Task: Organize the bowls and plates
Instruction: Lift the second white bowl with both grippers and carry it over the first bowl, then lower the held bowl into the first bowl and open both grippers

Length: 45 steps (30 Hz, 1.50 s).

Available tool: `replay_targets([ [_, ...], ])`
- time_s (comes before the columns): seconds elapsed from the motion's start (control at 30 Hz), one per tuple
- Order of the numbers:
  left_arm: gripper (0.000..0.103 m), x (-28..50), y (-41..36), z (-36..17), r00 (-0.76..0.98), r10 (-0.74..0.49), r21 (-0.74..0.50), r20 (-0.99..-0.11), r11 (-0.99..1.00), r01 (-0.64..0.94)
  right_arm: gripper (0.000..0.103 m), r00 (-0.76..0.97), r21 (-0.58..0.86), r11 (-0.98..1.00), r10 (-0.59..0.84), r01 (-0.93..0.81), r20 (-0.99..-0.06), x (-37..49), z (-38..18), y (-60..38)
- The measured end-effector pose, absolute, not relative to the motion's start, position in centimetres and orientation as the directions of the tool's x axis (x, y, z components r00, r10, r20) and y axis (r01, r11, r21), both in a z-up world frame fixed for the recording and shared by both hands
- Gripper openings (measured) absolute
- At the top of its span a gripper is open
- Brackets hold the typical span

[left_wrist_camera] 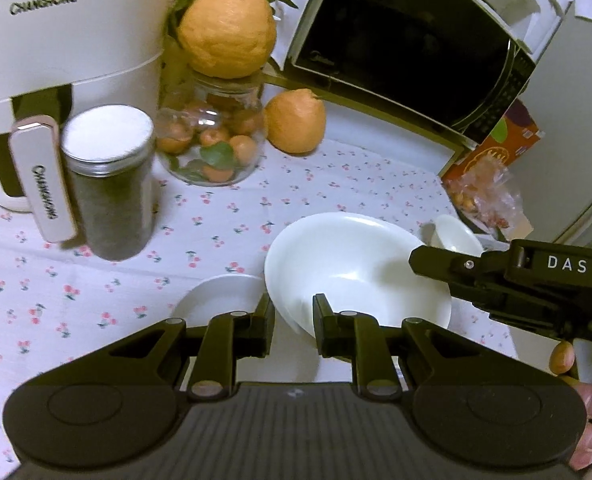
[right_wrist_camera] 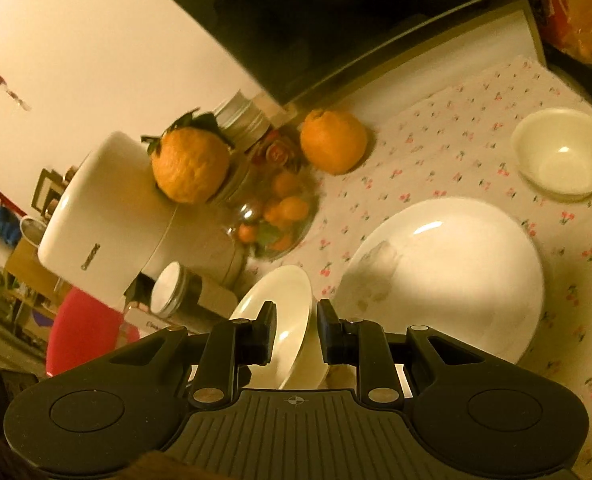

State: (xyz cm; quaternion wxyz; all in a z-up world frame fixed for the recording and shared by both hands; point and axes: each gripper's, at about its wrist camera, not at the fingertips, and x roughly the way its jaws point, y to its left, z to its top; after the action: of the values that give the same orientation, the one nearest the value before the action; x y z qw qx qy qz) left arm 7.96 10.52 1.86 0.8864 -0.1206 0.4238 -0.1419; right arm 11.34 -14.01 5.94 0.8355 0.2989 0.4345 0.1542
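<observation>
Large white bowl point(left_wrist_camera: 356, 264) sits near the front of the desk point(left_wrist_camera: 96, 288), on a cloth printed with small cherries. In the left wrist view it looks tipped, its near rim running down between the fingers of the left tool point(left_wrist_camera: 294, 320). Those fingers stand close on either side of the rim with a narrow gap between them, but I cannot tell whether they actually pinch it. A small white plate point(left_wrist_camera: 216, 296) lies just to the left of the bowl, partly hidden behind the tool, and a small white bowl point(left_wrist_camera: 456, 236) stands beyond the large bowl's far right edge. The right tool point(right_wrist_camera: 296, 330) reaches in from the right, its tip over that side of the large bowl. In its own view the small plate's edge passes between its fingers, also set narrowly apart, and whether it is gripping or only near is unclear. Behind the dishes stand a white air fryer point(left_wrist_camera: 56, 40), a dark jar point(left_wrist_camera: 112, 184) with a white lid, and a glass jar point(left_wrist_camera: 212, 140) of small oranges with a large orange point(left_wrist_camera: 228, 28) on top. Another orange point(left_wrist_camera: 296, 122) sits beside the glass jar, and a microwave point(left_wrist_camera: 408, 40) stands further back.
</observation>
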Motion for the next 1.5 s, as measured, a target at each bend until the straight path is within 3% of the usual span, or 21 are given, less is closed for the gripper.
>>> replay_targets([
  [1.5, 0.018, 7.6, 12.0, -0.5, 0.551, -0.159, -0.082, -0.819, 0.983, 0.163, 0.025, 0.397, 0.58, 0.814, 0.545, -0.04, -0.738, 11.0, 1.2, -8.8],
])
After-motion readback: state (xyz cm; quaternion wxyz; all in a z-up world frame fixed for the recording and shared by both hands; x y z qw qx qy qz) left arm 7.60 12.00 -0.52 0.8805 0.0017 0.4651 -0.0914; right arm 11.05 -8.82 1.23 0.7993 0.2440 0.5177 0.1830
